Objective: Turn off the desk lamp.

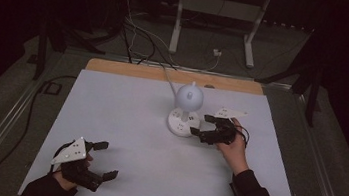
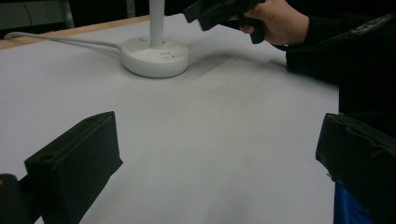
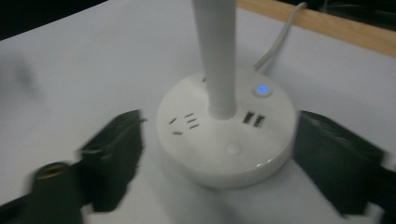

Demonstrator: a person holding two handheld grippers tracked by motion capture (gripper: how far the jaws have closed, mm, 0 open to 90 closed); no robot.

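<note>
A white desk lamp (image 1: 187,110) stands toward the far middle of the pale counter (image 1: 124,122), its round base (image 3: 226,130) flat on the surface, a slim stem rising from it to a rounded head, and a white cord (image 3: 280,39) trailing off the far wooden edge; a small blue light (image 3: 263,89) glows on the base beside two slots, with a round button near the front rim

The right hand (image 1: 235,145) reaches forward from the lower right, forearm in a dark sleeve angled up toward the lamp; the right gripper (image 1: 201,125) is levelled at the base, its fingers (image 3: 114,154) spread wide, one on each side of the base and just beside it, gripping nothing; whether they touch the rim is hard to tell through the blur

The left hand (image 1: 72,166) rests low at the near left corner, well apart from the lamp; the left gripper (image 1: 105,160) points right across the counter, fingers (image 2: 77,161) parted wide over bare surface, empty
</note>
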